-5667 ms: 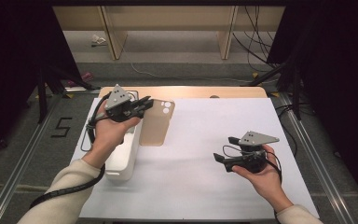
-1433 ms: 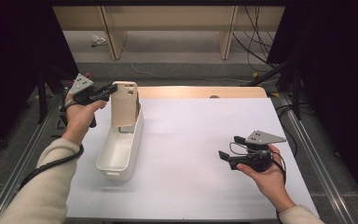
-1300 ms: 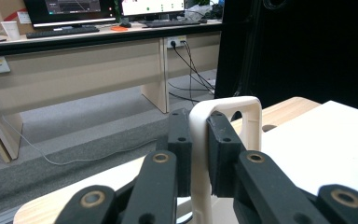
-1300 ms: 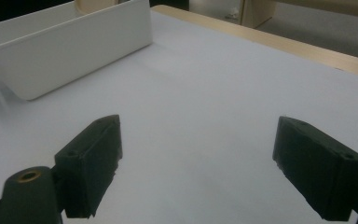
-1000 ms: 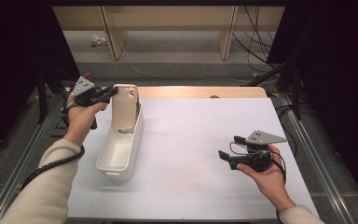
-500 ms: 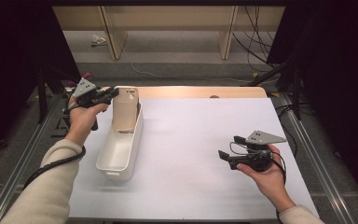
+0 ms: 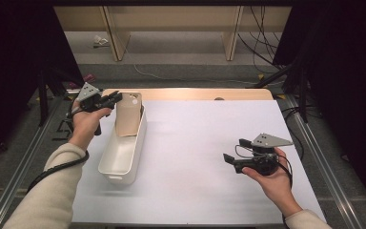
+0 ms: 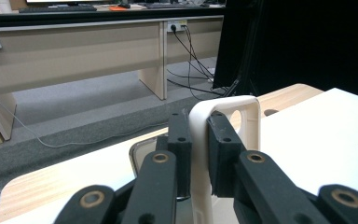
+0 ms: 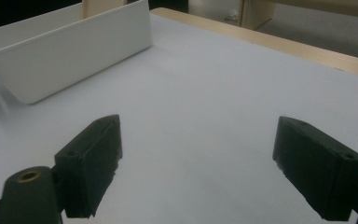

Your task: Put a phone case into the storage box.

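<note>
Left gripper (image 7: 108, 99): at the far-left corner of the worktop (image 7: 209, 143), its fingers (image 8: 179, 140) clenched on the top edge of a beige phone case (image 7: 128, 116).
Phone case: upright, camera cut-out at the top; its lower end is inside the far end of the white bin (image 7: 123, 155). Whether it touches the bin's floor cannot be told.
White bin: long and narrow, on the left part of the worktop; no other contents can be seen in the high view.
Progress: the work looks like placing the case in the bin. As judged, the carry is done and the case is partly in; what remains is lowering it, letting go and pulling the gripper clear.
Right gripper (image 7: 232, 159): held just above the right part of the worktop, well apart from the bin, fingers (image 9: 91, 163) spread wide with nothing between them.
</note>
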{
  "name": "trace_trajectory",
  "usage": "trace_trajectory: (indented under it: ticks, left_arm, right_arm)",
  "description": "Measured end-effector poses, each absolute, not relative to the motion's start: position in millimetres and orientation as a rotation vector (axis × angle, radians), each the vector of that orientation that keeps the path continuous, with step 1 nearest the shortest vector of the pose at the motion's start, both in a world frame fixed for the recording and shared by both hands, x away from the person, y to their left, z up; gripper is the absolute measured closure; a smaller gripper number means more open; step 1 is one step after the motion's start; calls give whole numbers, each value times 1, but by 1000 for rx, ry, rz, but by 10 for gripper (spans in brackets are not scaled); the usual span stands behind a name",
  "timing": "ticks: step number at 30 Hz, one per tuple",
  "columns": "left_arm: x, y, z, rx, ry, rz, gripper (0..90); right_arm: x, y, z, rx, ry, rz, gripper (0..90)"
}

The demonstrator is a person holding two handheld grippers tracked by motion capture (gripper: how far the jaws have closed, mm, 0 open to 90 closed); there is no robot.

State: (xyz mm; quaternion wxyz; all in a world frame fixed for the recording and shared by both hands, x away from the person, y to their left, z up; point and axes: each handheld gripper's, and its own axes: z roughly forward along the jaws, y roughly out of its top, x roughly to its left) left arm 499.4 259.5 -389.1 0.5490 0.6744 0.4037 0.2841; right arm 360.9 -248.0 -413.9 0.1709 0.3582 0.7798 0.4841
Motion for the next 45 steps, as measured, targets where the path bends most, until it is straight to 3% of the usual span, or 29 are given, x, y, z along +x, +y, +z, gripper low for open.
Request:
trace_trajectory:
  ticks: [45]
  left_arm:
    - [508, 262, -413, 1613, 1018, 619, 807]
  right_arm:
    - [361, -248, -415, 1019, 2221, 1368, 165]
